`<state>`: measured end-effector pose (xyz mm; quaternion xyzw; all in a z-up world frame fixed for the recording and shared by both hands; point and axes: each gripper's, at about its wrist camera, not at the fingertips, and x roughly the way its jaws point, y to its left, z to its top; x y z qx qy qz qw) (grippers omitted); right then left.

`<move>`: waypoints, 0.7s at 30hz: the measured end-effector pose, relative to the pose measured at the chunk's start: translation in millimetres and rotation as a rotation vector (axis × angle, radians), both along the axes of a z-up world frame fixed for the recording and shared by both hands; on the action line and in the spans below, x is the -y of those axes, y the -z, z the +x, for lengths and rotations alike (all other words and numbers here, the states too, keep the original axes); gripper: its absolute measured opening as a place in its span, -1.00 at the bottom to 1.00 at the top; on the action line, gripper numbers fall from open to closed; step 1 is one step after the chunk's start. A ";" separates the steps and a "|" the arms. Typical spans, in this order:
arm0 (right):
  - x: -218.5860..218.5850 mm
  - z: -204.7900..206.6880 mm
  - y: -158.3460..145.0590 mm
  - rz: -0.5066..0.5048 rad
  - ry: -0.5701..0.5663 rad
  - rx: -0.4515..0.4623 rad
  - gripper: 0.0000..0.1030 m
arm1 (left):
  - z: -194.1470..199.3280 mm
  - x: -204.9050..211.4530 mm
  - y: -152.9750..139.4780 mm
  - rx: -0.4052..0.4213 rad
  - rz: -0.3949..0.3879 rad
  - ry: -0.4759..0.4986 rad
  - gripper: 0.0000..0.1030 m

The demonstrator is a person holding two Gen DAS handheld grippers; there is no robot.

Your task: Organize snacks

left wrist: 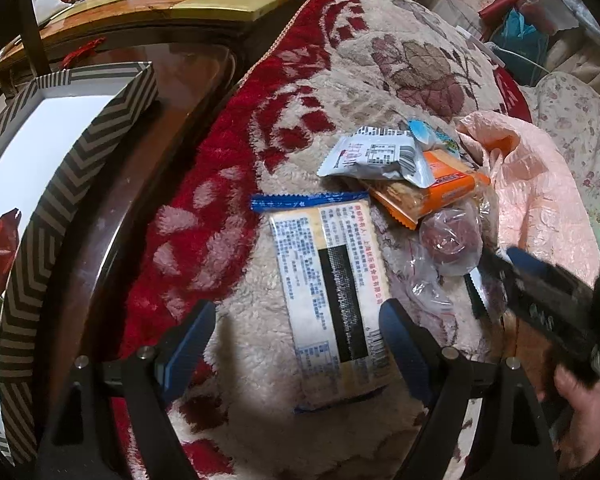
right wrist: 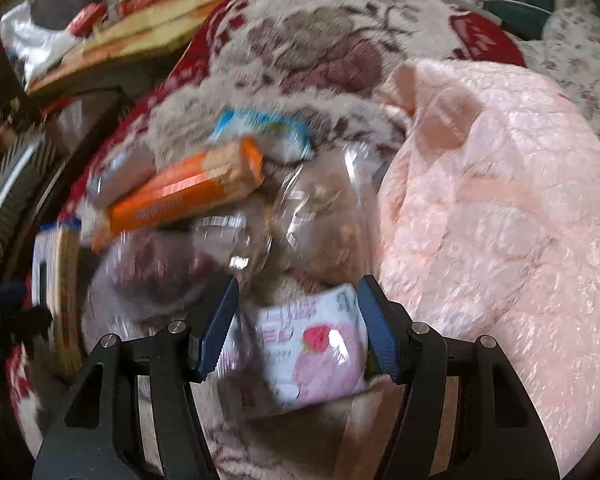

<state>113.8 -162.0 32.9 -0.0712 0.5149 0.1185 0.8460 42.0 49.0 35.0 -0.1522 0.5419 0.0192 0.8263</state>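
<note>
A pile of snacks lies on a fluffy red and cream blanket (left wrist: 340,80). In the left wrist view, my left gripper (left wrist: 300,340) is open over a long cracker pack (left wrist: 332,288) with a blue end, which lies between the jaws, closer to the right one. Beyond it lie a grey-white packet (left wrist: 376,156), an orange biscuit pack (left wrist: 432,192) and a clear-wrapped snack (left wrist: 452,240). My right gripper (right wrist: 298,324) is open around a pink and white strawberry packet (right wrist: 316,344); this view is blurred. The orange pack (right wrist: 188,196) shows there too.
A zigzag-patterned box (left wrist: 72,184) with a white inside stands at the left, with a red snack bag (left wrist: 0,252) in it. A pink plastic bag (left wrist: 540,200) lies to the right of the pile. A wooden table (left wrist: 180,0) stands behind.
</note>
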 end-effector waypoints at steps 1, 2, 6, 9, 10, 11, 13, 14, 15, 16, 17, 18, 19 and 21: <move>1.0 -5.8 0.2 -0.002 -0.005 -0.003 0.21 | 0.1 -0.3 0.2 0.001 -0.004 -0.001 0.67; 5.3 -15.0 -1.2 -0.001 -0.018 -0.009 0.21 | 0.3 -0.6 0.3 0.002 -0.007 -0.002 0.66; 26.0 -43.5 0.1 -0.002 -0.031 -0.057 0.21 | 0.9 -0.7 0.8 0.006 -0.013 -0.007 0.66; 48.3 -57.0 -3.0 0.022 0.033 -0.061 0.21 | 0.5 1.0 0.4 0.007 -0.020 -0.005 0.66; 54.9 -59.7 -7.5 0.059 0.054 -0.050 0.21 | -0.2 1.9 0.1 0.008 -0.021 -0.001 0.66; 57.5 -60.7 -10.7 0.080 0.064 -0.050 0.21 | -1.1 2.9 -0.6 0.009 -0.019 0.005 0.66; 58.0 -63.1 -16.0 0.083 0.072 -0.041 0.21 | -2.0 3.2 -1.8 0.013 -0.014 0.010 0.67; 56.8 -64.1 -20.1 0.089 0.076 -0.020 0.21 | -2.0 2.7 -1.8 0.014 -0.013 0.007 0.67; 54.2 -63.4 -23.4 0.097 0.072 -0.002 0.21 | -1.8 1.7 -1.3 0.012 -0.015 0.004 0.67; 50.0 -60.8 -26.8 0.106 0.057 0.017 0.21 | -1.9 0.8 -0.8 0.010 -0.020 0.001 0.67; 45.5 -56.8 -29.0 0.106 0.044 0.030 0.21 | -2.2 0.0 -0.3 0.008 -0.023 -0.002 0.67; 42.7 -53.8 -30.5 0.101 0.037 0.038 0.21 | -2.4 -0.5 0.0 0.006 -0.022 -0.003 0.67; 38.2 -46.9 -30.7 0.087 0.031 0.038 0.21 | -2.8 -1.1 0.3 0.005 -0.019 -0.004 0.67; 33.4 -31.7 -26.6 0.090 0.023 0.013 0.21 | -3.5 -3.4 0.9 0.005 -0.017 -0.009 0.67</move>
